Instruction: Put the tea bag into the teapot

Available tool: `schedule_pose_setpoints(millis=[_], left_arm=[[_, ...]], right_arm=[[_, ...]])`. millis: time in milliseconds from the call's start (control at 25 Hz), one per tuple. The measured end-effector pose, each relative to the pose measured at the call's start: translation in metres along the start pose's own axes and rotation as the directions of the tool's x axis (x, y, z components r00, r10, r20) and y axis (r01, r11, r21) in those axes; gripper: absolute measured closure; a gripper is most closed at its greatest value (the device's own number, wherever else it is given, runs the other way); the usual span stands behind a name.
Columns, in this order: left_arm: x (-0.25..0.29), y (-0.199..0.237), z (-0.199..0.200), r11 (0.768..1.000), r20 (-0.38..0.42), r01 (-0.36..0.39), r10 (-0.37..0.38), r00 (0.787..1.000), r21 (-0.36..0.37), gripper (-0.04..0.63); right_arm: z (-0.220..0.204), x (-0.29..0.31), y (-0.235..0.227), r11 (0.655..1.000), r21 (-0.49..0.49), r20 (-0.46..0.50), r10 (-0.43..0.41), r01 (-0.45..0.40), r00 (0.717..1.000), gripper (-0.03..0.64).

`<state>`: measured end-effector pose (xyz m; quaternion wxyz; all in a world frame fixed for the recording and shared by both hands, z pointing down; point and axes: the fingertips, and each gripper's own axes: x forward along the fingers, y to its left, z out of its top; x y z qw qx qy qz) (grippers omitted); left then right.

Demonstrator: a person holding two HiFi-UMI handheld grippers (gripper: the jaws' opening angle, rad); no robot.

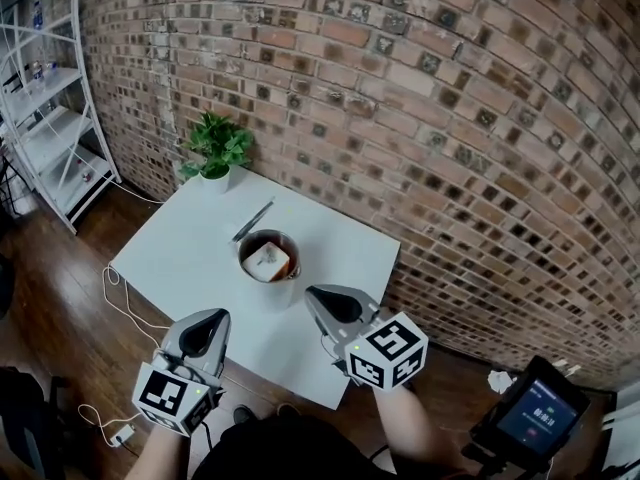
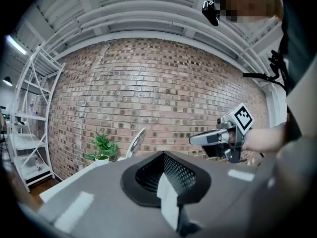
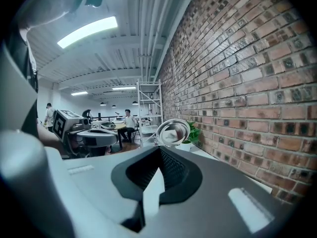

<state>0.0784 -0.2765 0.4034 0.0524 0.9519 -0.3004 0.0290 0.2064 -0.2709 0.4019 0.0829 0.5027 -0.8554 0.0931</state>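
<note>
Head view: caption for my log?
Tea bag in open teapot on table; left gripper and right gripper shut at near edge.

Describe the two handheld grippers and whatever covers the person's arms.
Both the left gripper and right gripper are grey teardrop-shaped shells with a dark mesh-lined hollow on top. Each carries a white cube printed with black square markers. The forearms show no sleeves; a dark top shows below.
</note>
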Motion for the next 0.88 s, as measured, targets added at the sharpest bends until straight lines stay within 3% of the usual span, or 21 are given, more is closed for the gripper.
schedule_pose_setpoints(millis=[880], left_arm=[[0.005,0.009,-0.01,0.999,-0.064,0.002,-0.005,0.998,-0.037,0.591]], right_arm=[[-0.001,0.004,-0.003,1.0,0.019,-0.004,-0.008,0.008,1.0,0.615]])
